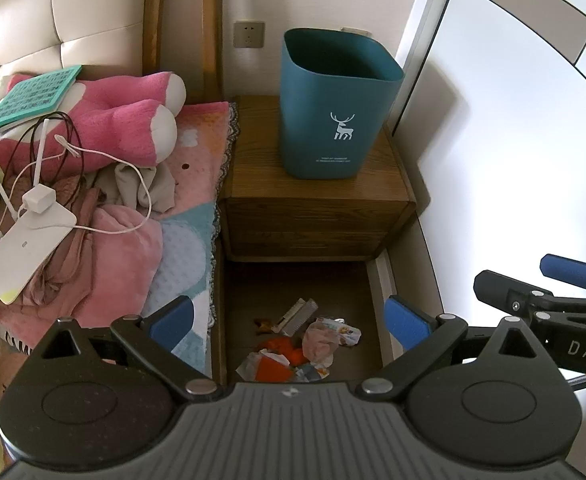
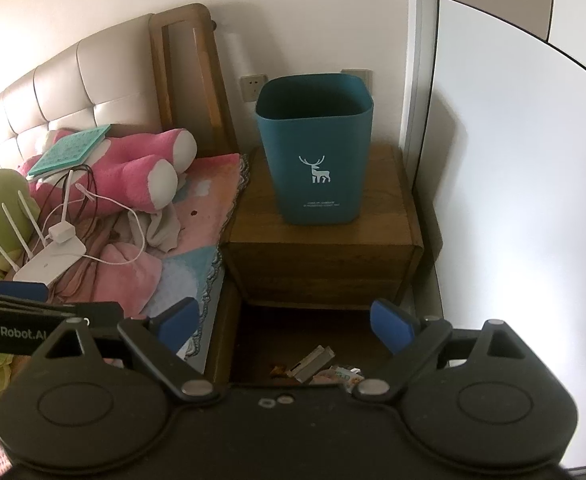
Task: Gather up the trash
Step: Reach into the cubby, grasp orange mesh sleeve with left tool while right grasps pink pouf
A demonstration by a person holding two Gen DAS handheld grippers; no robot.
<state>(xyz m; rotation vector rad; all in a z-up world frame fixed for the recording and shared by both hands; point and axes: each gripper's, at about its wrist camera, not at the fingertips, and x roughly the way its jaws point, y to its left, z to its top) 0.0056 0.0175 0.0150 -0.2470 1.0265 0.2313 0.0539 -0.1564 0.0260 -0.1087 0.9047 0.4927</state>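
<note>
A pile of trash (image 1: 301, 344) lies on the dark floor between the bed and the wall: crumpled pink paper, orange wrappers, a small comb-like strip. Part of the same trash (image 2: 317, 364) shows low in the right wrist view. A teal bin (image 1: 333, 108) with a white deer print stands upright on the wooden nightstand (image 1: 253, 184); the bin (image 2: 315, 148) looks empty at its visible rim. My left gripper (image 1: 291, 320) hangs open above the trash, holding nothing. My right gripper (image 2: 287, 324) is open too, higher up; it also appears at the right (image 1: 533, 292) of the left wrist view.
The bed (image 1: 189, 216) on the left carries a pink plush toy (image 1: 125, 120), clothes, a white router (image 1: 25, 244) with cables and a teal book (image 1: 33, 96). A white wardrobe door (image 1: 513, 140) bounds the right side. The floor gap is narrow.
</note>
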